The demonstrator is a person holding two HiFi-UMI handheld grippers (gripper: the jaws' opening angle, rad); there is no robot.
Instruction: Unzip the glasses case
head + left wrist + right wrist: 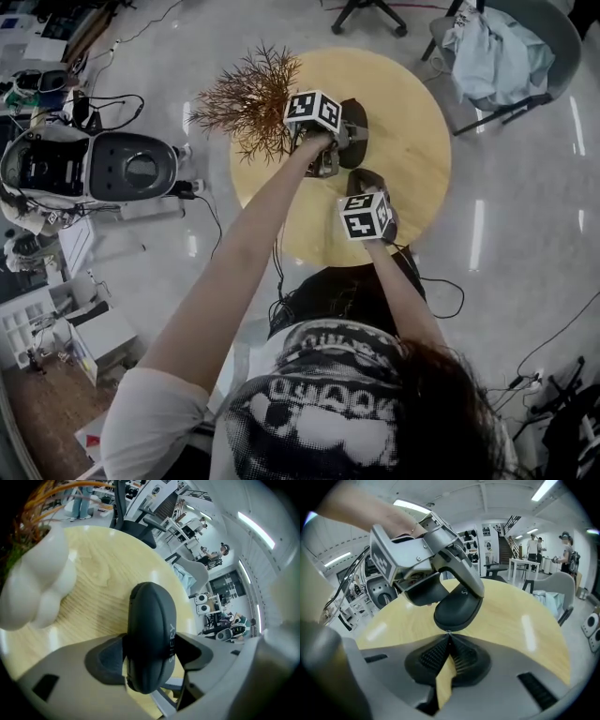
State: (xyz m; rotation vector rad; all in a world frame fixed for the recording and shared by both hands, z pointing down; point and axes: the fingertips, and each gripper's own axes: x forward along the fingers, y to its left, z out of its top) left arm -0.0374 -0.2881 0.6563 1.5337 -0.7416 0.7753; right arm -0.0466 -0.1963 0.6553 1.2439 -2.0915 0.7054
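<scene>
A dark grey glasses case (150, 639) is held just above the round wooden table (412, 122), with my left gripper (150, 656) shut on its two long sides. In the right gripper view the case (457, 609) points its rounded end at me, with the left gripper's grey body (422, 550) clamped over it. My right gripper (449, 633) is shut, and its fingertips pinch a small metal zipper pull (448, 630) at that near end. In the head view the case (354, 127) sits between the left gripper (330, 161) and the right gripper (362, 183).
A white vase (37, 588) with dried brown branches (248, 98) stands on the table, close to the left of the case. A chair draped with pale cloth (506, 47) is beyond the table. A grey machine with cables (94, 169) sits on the floor at left.
</scene>
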